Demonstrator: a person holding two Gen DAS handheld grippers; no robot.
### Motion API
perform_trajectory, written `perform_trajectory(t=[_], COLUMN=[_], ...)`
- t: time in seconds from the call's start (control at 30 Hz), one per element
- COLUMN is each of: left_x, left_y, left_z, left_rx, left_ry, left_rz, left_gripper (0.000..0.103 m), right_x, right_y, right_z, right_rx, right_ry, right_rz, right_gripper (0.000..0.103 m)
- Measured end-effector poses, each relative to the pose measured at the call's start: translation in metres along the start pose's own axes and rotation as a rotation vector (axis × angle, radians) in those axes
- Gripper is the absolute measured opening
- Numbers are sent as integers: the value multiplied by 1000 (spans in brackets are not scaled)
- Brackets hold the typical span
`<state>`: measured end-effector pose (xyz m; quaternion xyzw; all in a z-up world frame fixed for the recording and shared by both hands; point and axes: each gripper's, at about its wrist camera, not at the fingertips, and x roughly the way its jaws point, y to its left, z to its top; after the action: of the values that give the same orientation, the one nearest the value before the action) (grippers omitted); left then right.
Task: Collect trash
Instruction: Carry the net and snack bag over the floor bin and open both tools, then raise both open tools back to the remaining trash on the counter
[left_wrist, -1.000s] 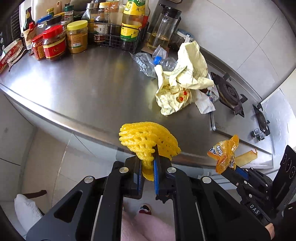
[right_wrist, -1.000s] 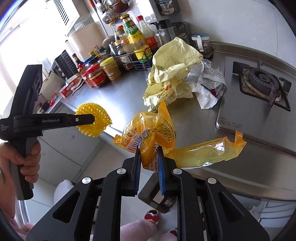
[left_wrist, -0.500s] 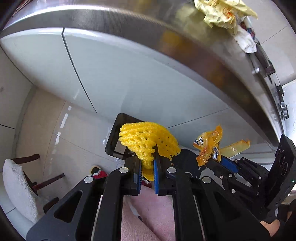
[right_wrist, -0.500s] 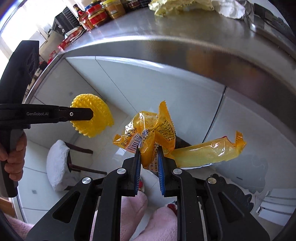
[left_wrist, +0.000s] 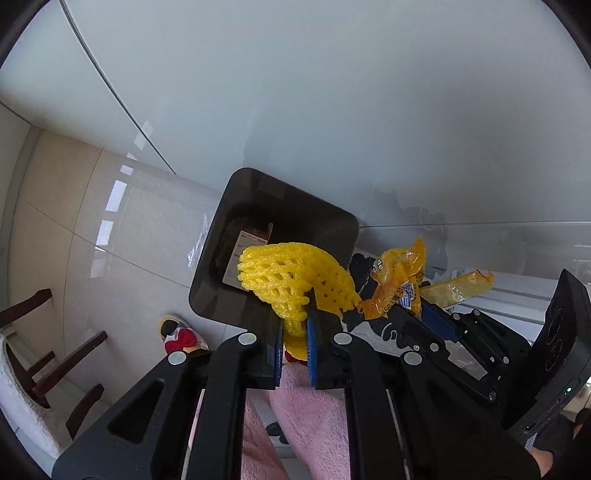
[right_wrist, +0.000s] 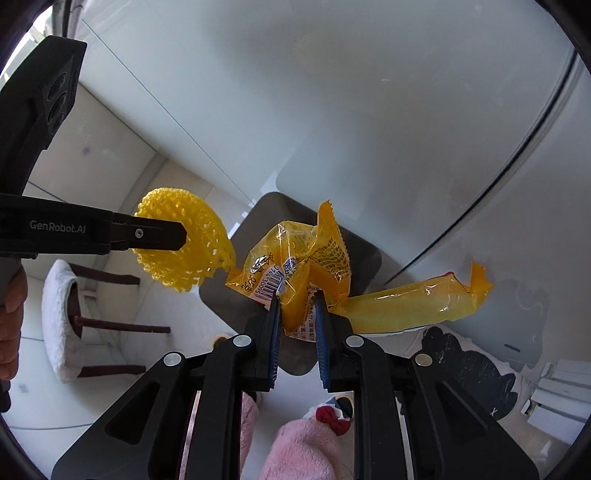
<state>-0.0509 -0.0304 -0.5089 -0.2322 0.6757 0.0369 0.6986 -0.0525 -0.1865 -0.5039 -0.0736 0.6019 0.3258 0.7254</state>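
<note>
Below, dark trash bin (left_wrist: 273, 206), a brown carton (left_wrist: 248, 240) inside, partly hidden. Above it, left gripper (left_wrist: 295, 332) clenched on yellow foam net (left_wrist: 291, 273); right gripper (right_wrist: 297, 321) clenched on crumpled orange wrapper (right_wrist: 295, 258). Bin's depths hard to discern.

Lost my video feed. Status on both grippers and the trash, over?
Left gripper shut on yellow foam net. Right gripper shut on yellow wrapper. Both above dark bin, a box already inside. Nothing in the way.

Open bin (left_wrist: 207, 280) mouth (box (left_wrist: 248, 247) inside) lies unobstructed below; cabinet front (left_wrist: 332, 110) behind.
</note>
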Motion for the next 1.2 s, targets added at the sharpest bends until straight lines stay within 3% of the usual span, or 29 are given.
perform_trajectory(t=[0.33,0.5,0.6,0.67,0.73,0.8,0.87,1.1,1.2], left_x=[49,47,40,39,35,31,28,1,-20], left_y=[24,26,23,23,22,20,19,17,14], left_z=[18,27,30,32,32,32,32,24,16], left_rx=[-41,-46,-34,-34,-29,-26,-25,-29,-21], left_ry=[68,67,59,59,54,48,43,11,-24], left_rz=[-27,-24,-13,-21,-21,-12,-8,-7,-4], left_gripper=[10,17,27,41,49,52,62,74,87], right_x=[57,60,56,54,53,50,46,19,-3], right_y=[-2,2,2,2,3,3,5,3,12], right_z=[-4,3,6,8,8,10,10,10,6], right_rx=[11,-8,-13,-9,-4,-6,-2,14,-8], right_ry=[76,70,64,61,56,52,42,15,-23], right_rz=[25,26,24,24,26,22,20,16,12], right_gripper=[22,45,46,59,65,67,72,79,88])
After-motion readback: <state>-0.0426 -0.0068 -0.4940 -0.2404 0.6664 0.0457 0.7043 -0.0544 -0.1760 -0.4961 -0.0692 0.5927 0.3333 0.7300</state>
